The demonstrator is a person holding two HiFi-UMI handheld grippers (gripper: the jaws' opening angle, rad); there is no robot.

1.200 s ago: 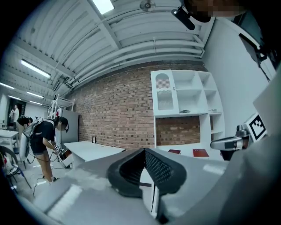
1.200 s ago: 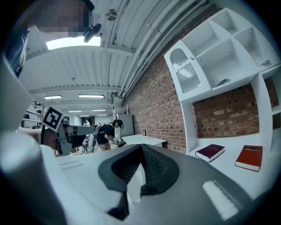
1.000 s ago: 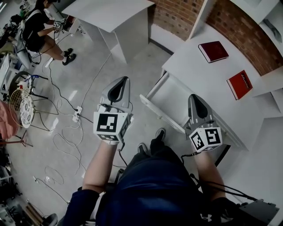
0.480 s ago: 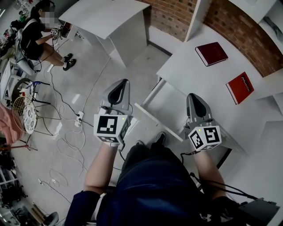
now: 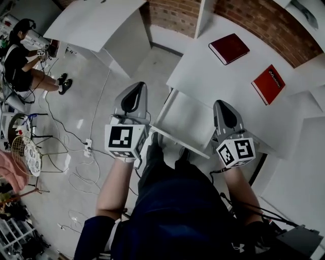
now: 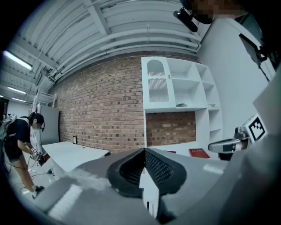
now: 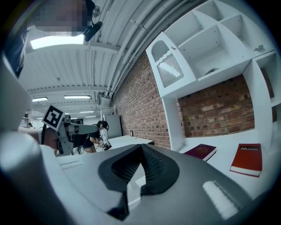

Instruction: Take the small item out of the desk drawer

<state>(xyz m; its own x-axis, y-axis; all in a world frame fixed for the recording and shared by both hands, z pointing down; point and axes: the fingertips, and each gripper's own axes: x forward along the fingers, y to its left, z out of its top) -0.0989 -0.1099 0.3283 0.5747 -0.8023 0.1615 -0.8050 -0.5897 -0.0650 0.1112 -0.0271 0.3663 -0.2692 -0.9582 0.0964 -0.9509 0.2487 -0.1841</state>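
Observation:
The white desk [image 5: 223,84] has its drawer [image 5: 185,119] pulled out; the inside looks bare white and I see no small item in it. My left gripper [image 5: 136,95] is shut and empty, hovering over the floor just left of the drawer's front corner. My right gripper [image 5: 224,109] hangs over the drawer's right end by the desk edge, jaws together with nothing between them. In the left gripper view the left gripper [image 6: 144,151] points level at the shelf unit; in the right gripper view the right gripper [image 7: 141,147] points along the desk top.
Two red books [image 5: 228,48] [image 5: 268,84] lie on the desk. A white shelf unit [image 6: 175,83] stands against the brick wall [image 5: 172,15]. A second white desk [image 5: 96,23] is at the back left, with a seated person [image 5: 20,61] beyond. Cables and a power strip [image 5: 87,147] lie on the floor.
Both grippers have moved forward toward the desk. The drawer, earlier ahead of the right gripper, now lies between the two. Both stay shut.

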